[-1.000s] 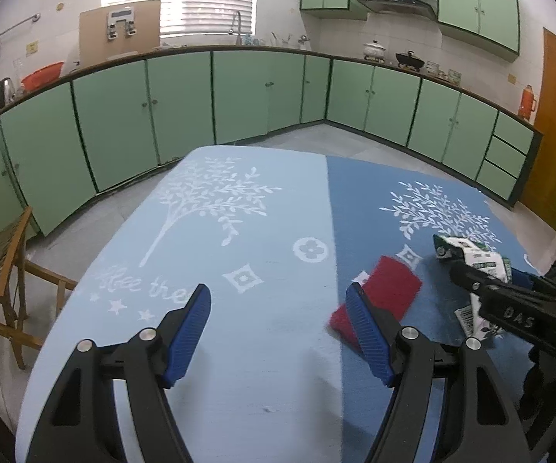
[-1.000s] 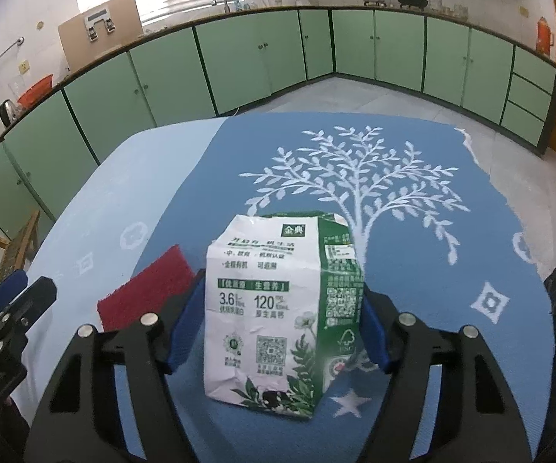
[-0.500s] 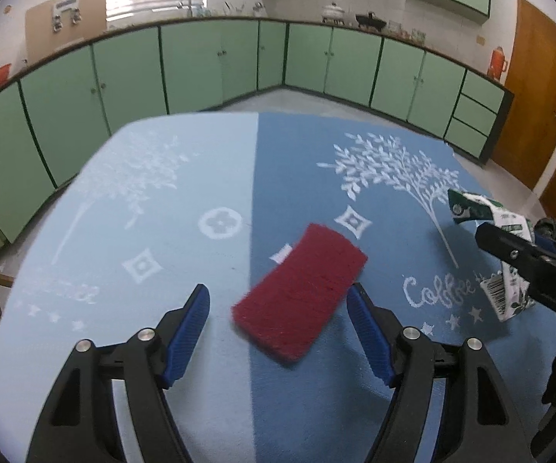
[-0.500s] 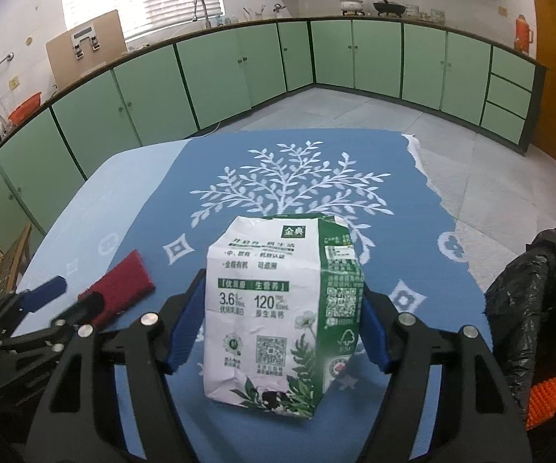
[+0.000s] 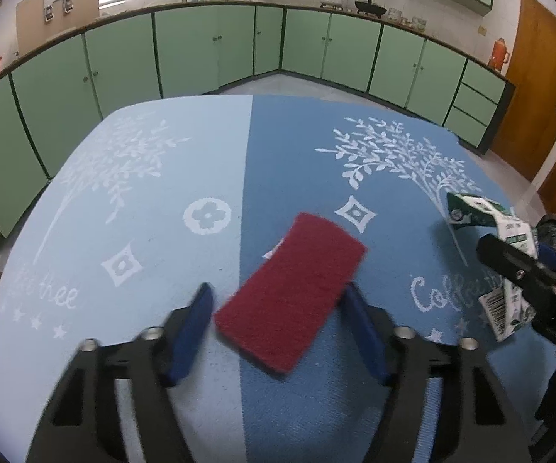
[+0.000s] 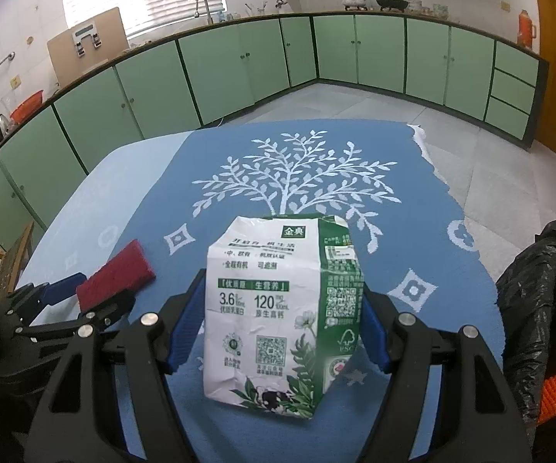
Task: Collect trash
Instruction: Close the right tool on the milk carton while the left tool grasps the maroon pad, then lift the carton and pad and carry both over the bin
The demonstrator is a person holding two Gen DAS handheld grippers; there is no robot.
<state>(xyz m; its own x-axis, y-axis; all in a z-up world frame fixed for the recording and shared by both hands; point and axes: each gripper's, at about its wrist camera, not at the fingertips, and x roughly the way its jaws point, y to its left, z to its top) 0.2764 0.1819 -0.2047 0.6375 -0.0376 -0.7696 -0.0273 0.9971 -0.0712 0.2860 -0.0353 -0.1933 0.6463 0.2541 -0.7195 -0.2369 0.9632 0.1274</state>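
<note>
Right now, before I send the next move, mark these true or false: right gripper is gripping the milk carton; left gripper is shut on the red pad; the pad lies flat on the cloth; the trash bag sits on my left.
1. The right gripper grips the milk carton. True.
2. The left gripper is shut on the red scouring pad. False: its jaws are open either side of it.
3. The pad lies flat on the blue tablecloth. True.
4. The black trash bag sits on the left. False: right edge.

Red scouring pad [image 5: 291, 293] looks rough, fibrous, matt. Milk carton [image 6: 282, 308] is creased printed paperboard. Tablecloth [image 5: 170, 200] is matt woven cloth.
</note>
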